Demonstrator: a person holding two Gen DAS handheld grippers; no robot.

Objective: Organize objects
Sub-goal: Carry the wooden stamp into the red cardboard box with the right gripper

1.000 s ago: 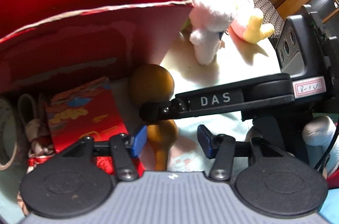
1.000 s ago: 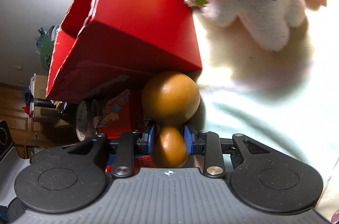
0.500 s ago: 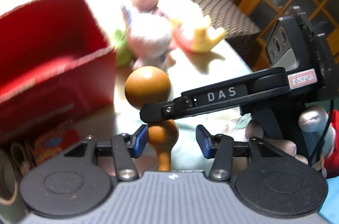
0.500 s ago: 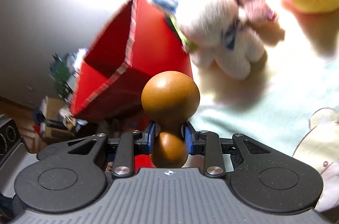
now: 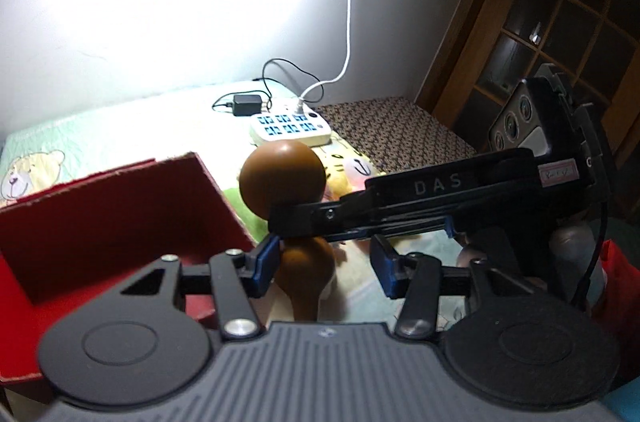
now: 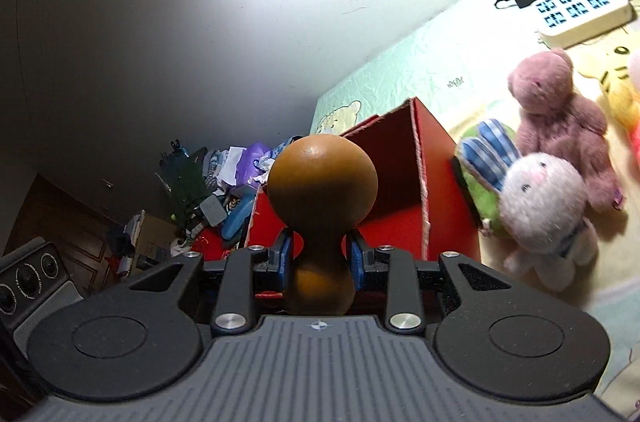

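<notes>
My right gripper (image 6: 318, 258) is shut on the narrow waist of a brown wooden gourd (image 6: 322, 182), held up in the air in front of an open red box (image 6: 400, 182). In the left wrist view the same gourd (image 5: 282, 182) stands between my open left gripper's (image 5: 326, 262) blue pads, with the left pad (image 5: 266, 260) beside its lower bulb; the right gripper's black arm (image 5: 400, 206) crosses in front. The red box (image 5: 120, 206) sits just left of it.
Plush toys lie on the bed right of the box: a white rabbit (image 6: 544, 210), a pink bear (image 6: 556, 114), a yellow toy (image 6: 616, 78). A white power strip (image 5: 290, 128) with cables sits at the far edge by the wall. Clutter lies beyond the box.
Both grippers have risen and tilted upward; the gourd has been lifted from the bed beside the box to above the box's rim. The box interior shows now.
</notes>
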